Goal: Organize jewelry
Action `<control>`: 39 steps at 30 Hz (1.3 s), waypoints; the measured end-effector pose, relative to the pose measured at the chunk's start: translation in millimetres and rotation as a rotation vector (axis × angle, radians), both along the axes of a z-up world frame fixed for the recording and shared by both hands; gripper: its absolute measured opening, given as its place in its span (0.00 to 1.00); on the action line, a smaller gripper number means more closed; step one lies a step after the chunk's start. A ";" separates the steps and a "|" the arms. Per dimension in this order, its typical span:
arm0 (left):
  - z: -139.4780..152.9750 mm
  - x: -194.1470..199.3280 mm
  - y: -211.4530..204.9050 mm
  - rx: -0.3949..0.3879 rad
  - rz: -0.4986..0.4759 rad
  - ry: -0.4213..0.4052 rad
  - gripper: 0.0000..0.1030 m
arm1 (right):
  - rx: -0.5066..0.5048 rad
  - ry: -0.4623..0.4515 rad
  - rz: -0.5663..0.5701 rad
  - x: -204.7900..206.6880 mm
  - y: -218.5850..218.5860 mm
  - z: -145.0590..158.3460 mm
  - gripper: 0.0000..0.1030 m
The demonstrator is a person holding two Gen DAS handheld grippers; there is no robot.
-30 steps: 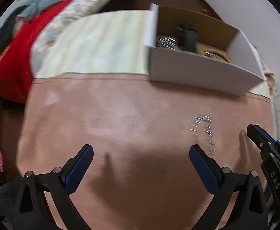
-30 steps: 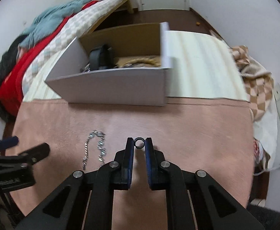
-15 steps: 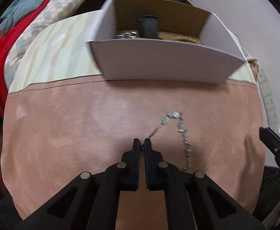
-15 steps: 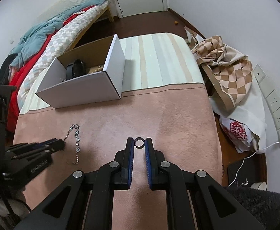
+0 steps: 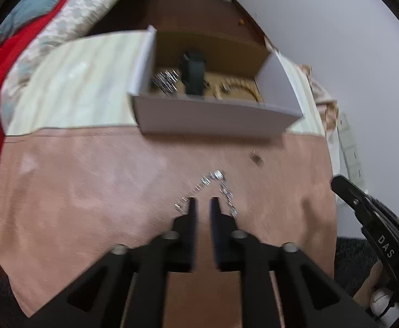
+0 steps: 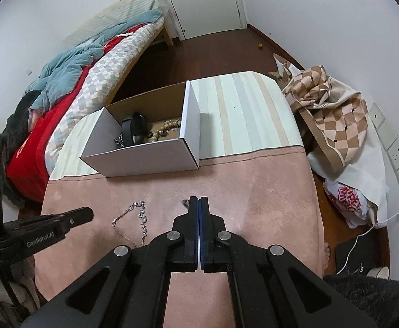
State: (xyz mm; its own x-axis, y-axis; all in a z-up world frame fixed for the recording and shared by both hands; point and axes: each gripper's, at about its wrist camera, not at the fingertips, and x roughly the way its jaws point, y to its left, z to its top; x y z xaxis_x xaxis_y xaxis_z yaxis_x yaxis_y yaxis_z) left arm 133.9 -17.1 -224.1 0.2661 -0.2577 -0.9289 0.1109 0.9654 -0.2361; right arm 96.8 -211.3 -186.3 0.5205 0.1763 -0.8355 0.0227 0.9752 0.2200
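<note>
On the pink cloth (image 6: 267,186), the ring (image 5: 256,158) has been dropped; the right gripper (image 6: 199,201) is now clenched empty. The left gripper (image 5: 202,202) has been slightly parted over the silver chain (image 5: 213,184), ungrasped.

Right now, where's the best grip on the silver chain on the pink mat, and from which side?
Grip the silver chain at its bent apex nearest the box, where both strands meet. It lies flat in an inverted V on the mat, so probably come straight down from above, jaws straddling the apex.
</note>
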 end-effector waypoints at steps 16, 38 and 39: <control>-32.2 0.9 -73.0 0.202 -0.126 -0.054 0.03 | 0.053 0.160 -0.114 6.7 -44.4 -46.5 0.01; 23.8 -22.1 105.3 0.002 0.210 -0.094 0.03 | 0.120 0.091 0.147 45.3 92.2 -45.4 0.61; 22.0 -19.3 108.4 0.001 0.212 -0.092 0.03 | 0.094 0.091 0.171 46.0 104.8 -47.5 0.57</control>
